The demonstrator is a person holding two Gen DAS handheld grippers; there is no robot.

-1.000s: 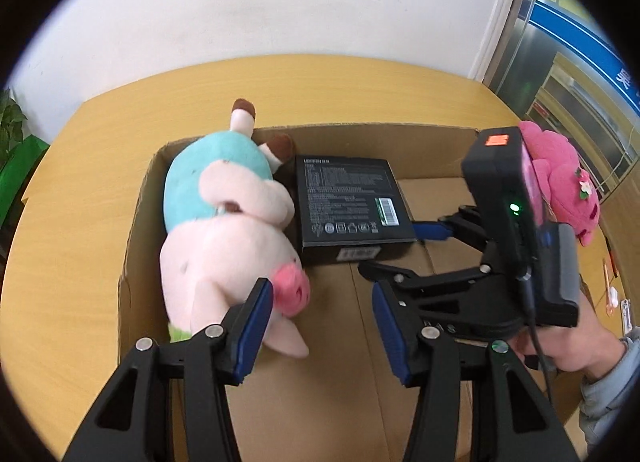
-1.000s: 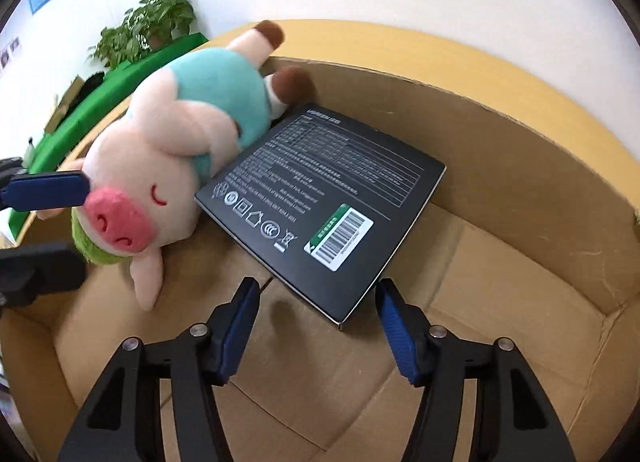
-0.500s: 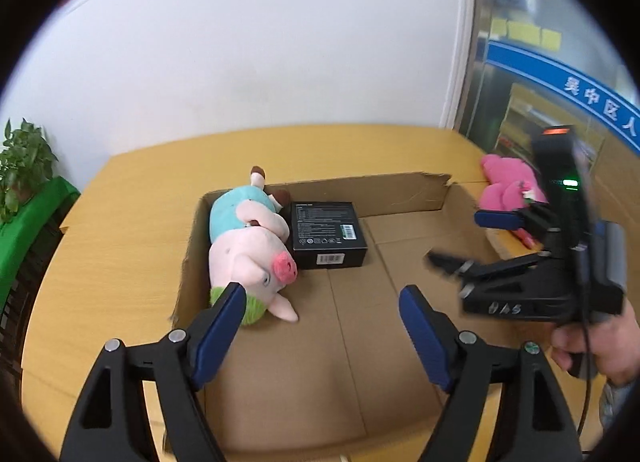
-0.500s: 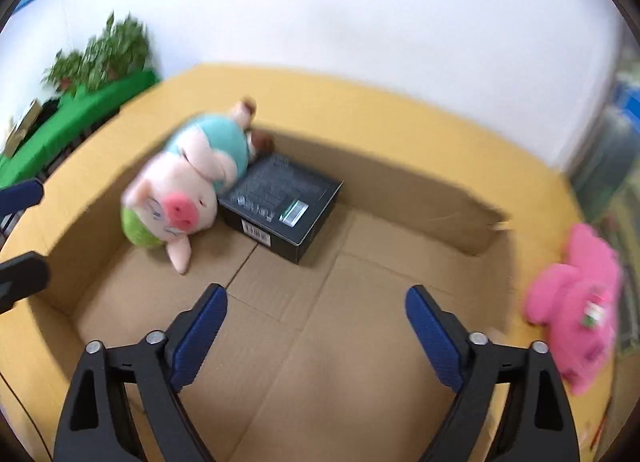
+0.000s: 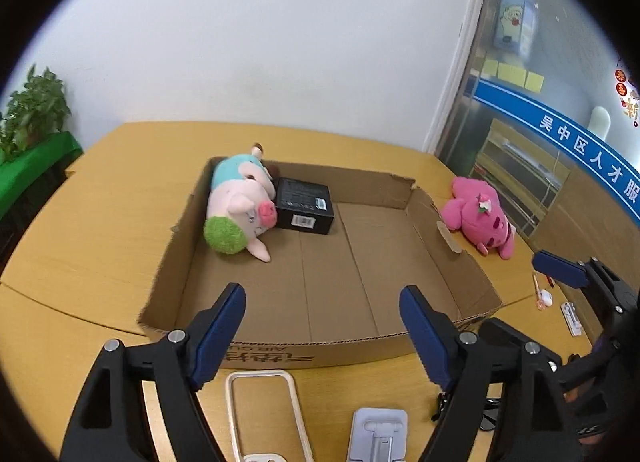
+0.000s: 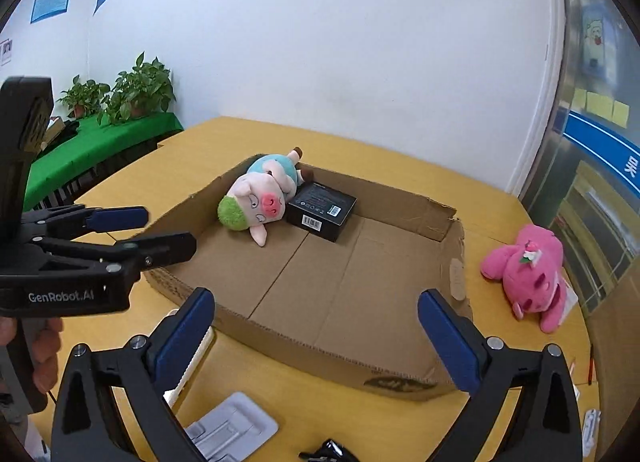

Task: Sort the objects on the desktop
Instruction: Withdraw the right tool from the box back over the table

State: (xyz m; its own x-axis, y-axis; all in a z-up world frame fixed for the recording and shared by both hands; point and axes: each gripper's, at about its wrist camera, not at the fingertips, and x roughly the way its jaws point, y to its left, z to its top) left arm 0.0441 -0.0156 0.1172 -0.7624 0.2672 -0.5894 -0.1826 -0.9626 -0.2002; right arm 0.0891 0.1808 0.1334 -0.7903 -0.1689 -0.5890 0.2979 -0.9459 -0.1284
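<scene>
Inside the cardboard box [image 5: 428, 218], a pig plush [image 5: 240, 202] is lying against a black box [image 5: 306, 204]; both the left tool [image 5: 322, 324] and the right tool [image 6: 316, 336] are gaping empty above the counter [image 5: 100, 230].

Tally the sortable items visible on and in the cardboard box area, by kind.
Plush toys: 2, pig plush in the cardboard box, pink plush on the table beside it
Black boxes: 1, black box
Phone stands: 1, grey stand
White frames: 1, white frame
Total: 5

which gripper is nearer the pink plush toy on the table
Right. The right gripper hangs over the cardboard box's near edge, toward the pink plush toy; the left gripper is across the box, on its far side.
</scene>
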